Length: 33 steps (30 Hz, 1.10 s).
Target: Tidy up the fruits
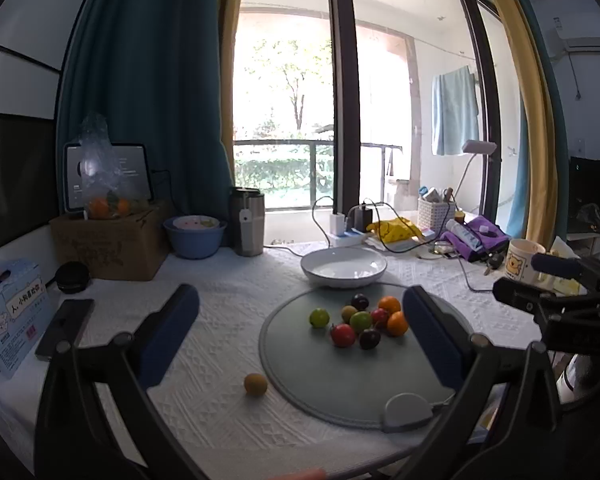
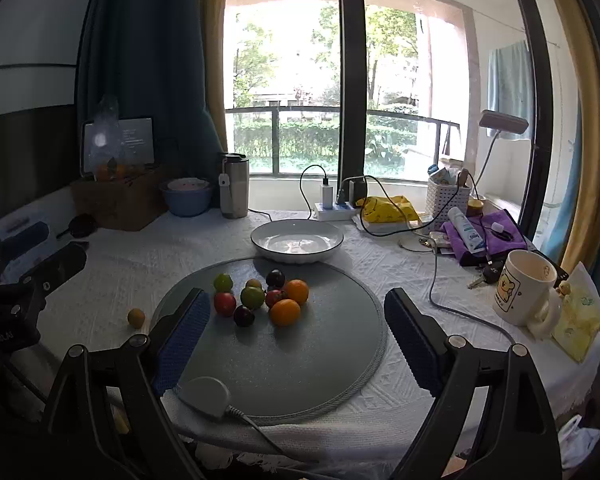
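Note:
Several small fruits (image 1: 360, 320) (image 2: 260, 298), orange, red, green and dark purple, lie clustered on a round grey mat (image 1: 340, 384) (image 2: 300, 360). One yellow-brown fruit (image 1: 255, 384) (image 2: 136, 317) lies alone on the white tablecloth, left of the mat. An empty white bowl (image 1: 343, 267) (image 2: 297, 243) stands just behind the mat. My left gripper (image 1: 300, 320) is open and empty, above the table in front of the fruits. My right gripper (image 2: 296, 332) is open and empty, above the mat's near half.
A mug (image 2: 526, 288), keys, purple cloth, white basket (image 2: 446, 198) and cables crowd the right side. A steel tumbler (image 2: 234, 186), blue bowl (image 2: 186, 196), cardboard box (image 1: 108, 244) and phone (image 1: 64, 328) stand at the back and left. A white plug (image 2: 204, 396) rests on the mat's near edge.

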{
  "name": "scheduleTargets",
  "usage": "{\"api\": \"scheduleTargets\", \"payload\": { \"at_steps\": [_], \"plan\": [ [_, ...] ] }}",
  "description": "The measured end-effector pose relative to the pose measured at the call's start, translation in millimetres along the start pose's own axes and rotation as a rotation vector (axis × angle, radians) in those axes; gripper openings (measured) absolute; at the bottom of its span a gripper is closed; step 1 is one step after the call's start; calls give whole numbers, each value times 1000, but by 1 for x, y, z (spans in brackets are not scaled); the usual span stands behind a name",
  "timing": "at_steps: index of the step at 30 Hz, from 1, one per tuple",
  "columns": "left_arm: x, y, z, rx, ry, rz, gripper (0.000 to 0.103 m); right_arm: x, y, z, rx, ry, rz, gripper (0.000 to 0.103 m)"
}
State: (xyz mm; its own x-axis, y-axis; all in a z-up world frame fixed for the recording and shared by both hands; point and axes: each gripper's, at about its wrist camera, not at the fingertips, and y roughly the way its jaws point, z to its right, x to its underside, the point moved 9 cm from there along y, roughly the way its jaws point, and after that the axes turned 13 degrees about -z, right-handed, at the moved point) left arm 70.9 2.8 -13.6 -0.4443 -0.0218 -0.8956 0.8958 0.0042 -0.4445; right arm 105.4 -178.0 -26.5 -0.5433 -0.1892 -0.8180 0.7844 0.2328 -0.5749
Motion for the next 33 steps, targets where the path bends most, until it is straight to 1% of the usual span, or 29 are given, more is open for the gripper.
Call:
{"api": "scheduleTargets", "payload": {
  "at_steps": [33],
  "plan": [
    [3, 0, -1, 11, -5, -7, 103, 0, -1, -2, 1, -8, -3, 91]
  ]
}}
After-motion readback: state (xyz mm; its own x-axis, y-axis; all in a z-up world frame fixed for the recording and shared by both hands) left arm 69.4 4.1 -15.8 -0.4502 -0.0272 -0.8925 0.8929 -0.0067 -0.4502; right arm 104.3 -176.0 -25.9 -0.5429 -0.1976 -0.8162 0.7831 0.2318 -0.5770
